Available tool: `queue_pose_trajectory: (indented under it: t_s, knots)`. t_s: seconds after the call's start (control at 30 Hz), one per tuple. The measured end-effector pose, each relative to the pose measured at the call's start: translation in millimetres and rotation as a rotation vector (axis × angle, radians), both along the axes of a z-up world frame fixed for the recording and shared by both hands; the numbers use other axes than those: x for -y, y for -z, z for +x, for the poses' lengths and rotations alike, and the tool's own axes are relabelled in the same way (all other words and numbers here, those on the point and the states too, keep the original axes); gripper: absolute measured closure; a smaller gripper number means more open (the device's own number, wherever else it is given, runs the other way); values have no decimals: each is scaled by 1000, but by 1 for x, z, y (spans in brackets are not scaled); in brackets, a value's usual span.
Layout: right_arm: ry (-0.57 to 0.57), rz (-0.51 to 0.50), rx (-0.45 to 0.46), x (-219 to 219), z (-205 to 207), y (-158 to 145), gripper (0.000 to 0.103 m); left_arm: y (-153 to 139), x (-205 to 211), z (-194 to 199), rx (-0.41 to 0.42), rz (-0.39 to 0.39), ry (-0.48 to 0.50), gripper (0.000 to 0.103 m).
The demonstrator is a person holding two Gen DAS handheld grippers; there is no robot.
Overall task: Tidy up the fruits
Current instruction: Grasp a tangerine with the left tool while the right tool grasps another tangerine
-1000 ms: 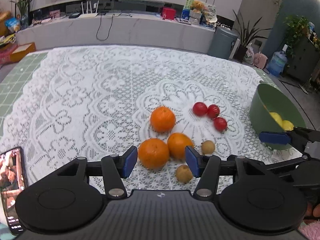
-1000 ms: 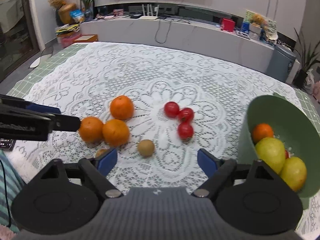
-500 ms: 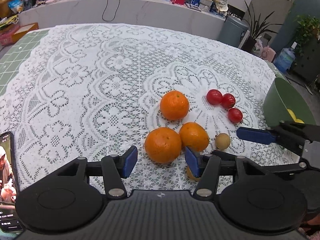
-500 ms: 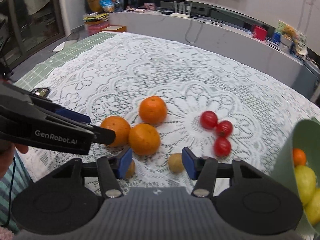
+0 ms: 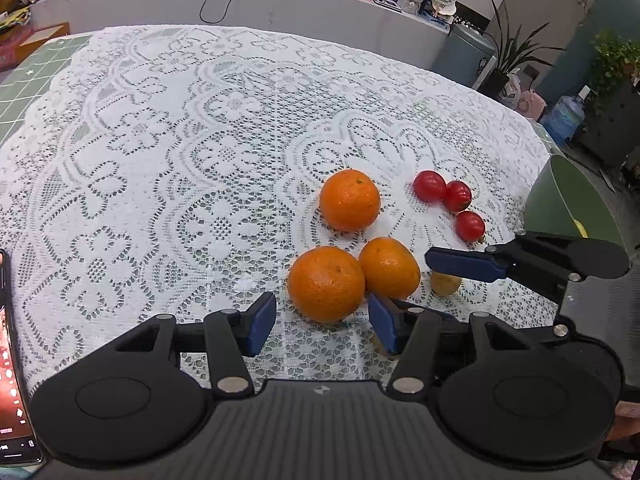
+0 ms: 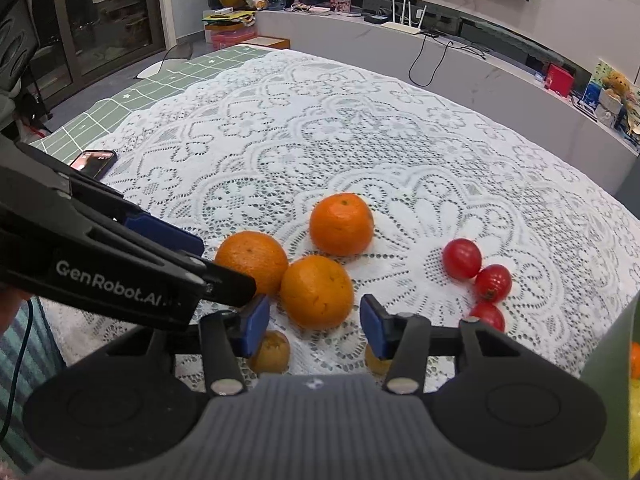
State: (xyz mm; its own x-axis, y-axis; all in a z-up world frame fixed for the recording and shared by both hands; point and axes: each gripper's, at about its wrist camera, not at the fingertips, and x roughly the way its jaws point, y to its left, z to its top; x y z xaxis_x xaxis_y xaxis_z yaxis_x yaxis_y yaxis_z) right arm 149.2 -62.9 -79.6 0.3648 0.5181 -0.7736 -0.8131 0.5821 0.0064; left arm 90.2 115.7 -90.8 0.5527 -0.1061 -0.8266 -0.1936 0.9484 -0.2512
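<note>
Fruit count on the lace-covered surface (image 5: 168, 160): 3 oranges, 3 red cherry tomatoes, 2 small brown fruits. Landmark = green bowl (image 5: 560, 204) at the right edge.

- Oranges: near-left orange (image 5: 326, 284) and near-right orange (image 5: 390, 268) touch each other; far orange (image 5: 349, 200) sits just behind them, apart. All well left of the bowl.
- Tomatoes (image 5: 448, 196): cluster of 3 between the oranges and the bowl, two touching, third just beside them on the bowl side.
- Brown fruits: one (image 6: 272, 352) partly hidden behind the right gripper's left finger, other (image 6: 376, 360) behind its right finger. Both on the near side of the oranges.
- Bowl contents in right wrist view: yellow fruit and a bit of an orange at the frame edge, count cannot tell.

Left gripper (image 5: 320, 320): fingers apart, near-left orange just ahead of the gap, pads not on it.
Right gripper (image 6: 314, 324): fingers closing, near-right orange (image 6: 317, 292) just ahead of the tips, no contact visible; nothing clamped.

Extra: 1 phone (image 6: 93, 162) with lit screen on the surface, far from the bowl at the left edge.
</note>
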Motion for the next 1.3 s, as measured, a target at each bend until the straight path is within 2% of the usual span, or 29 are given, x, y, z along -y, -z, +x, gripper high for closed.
queue_pose_trajectory:
  t_s: [0.43,0.53,0.67,0.83,1.0,1.3]
  knots:
    - [17,-26,4,-7,8,10,60,9,-4,7,-31,-29,-14,40]
    - [26,-29,0,-7,11,13,64,11,-4,9,-33,-40,-16,40]
    - [24,-32,1,-9,11,14,64,13,-2,13,-38,-36,-9,40]
    - [27,-29,-1,-9,12,15,65,16,0,17,-43,-29,-9,42]
    - [27,-31,4,-9,12,13,65,16,0,18,-34,-44,-2,51]
    - [35,-21,36,-4,9,2,65,8,-1,13,1,-37,-28,53]
